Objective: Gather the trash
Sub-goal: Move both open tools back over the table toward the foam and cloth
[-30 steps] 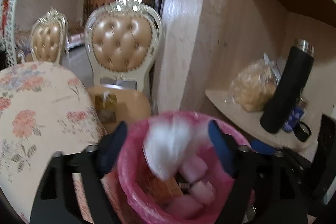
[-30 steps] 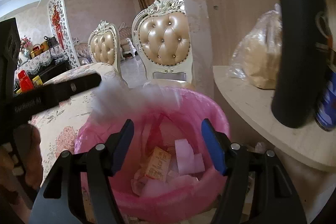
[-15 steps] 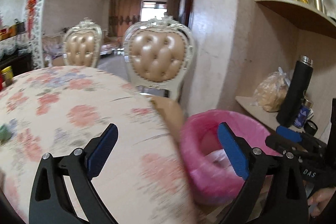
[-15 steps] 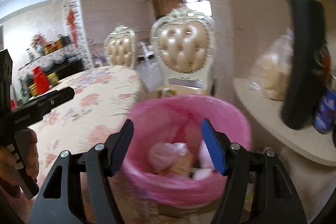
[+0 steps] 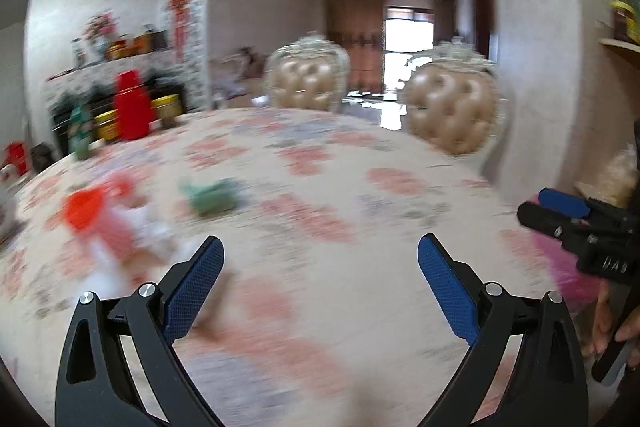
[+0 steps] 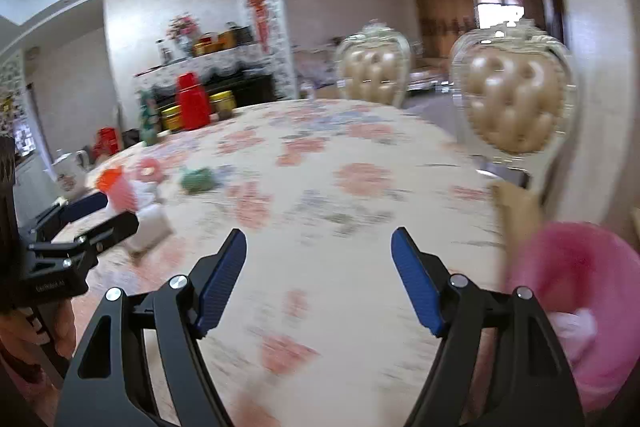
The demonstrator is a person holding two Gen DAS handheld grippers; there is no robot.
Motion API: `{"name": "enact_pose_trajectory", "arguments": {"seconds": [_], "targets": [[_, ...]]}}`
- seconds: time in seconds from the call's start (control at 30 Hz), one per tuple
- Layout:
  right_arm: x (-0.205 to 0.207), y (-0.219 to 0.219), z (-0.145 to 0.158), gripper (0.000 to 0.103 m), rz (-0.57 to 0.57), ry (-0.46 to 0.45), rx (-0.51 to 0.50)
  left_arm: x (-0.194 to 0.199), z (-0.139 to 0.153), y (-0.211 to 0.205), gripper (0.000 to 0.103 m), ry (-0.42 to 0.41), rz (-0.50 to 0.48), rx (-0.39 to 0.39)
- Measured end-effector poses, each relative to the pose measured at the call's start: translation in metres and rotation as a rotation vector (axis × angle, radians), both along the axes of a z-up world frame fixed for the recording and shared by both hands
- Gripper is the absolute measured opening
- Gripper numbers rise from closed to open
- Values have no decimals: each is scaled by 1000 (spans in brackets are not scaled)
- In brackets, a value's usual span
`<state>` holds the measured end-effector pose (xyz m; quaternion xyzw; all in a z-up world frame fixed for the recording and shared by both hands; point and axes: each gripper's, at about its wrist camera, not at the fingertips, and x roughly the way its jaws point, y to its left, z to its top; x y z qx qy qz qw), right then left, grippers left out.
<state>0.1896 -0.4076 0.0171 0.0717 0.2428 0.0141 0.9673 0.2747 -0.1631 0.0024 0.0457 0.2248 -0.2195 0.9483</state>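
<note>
My left gripper point(image 5: 319, 255) is open and empty above the floral table point(image 5: 320, 187). My right gripper point(image 6: 319, 247) is open and empty too, over the same table point(image 6: 340, 187). Blurred trash lies on the table's left side: an orange-topped cup with white paper point(image 5: 104, 223) and a crumpled green piece point(image 5: 212, 197). They also show in the right wrist view, the cup point(image 6: 118, 189) and the green piece point(image 6: 197, 179). The pink-lined bin point(image 6: 576, 311) with white scraps stands at the lower right, beside the table's edge.
Two tufted chairs point(image 6: 516, 99) stand behind the table. A red container and jars point(image 5: 130, 107) sit at the far left edge, with a white teapot point(image 6: 70, 171). A wall pillar point(image 5: 532, 47) rises at right.
Both grippers have swung left, away from the pink bin and toward the table top. White paper that was dropping from the left gripper now lies in the bin.
</note>
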Motion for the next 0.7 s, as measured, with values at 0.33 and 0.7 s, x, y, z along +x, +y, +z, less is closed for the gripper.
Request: {"name": "enact_pose_trajectory", "arguments": {"seconds": [0.33,0.7], "targets": [[97,92,-10,73,172,83,-14,30,-7,115,92,27,227,-4],[200,126,-31,73,246,178,-23,70,-12,125,92,64,307,-5]]}}
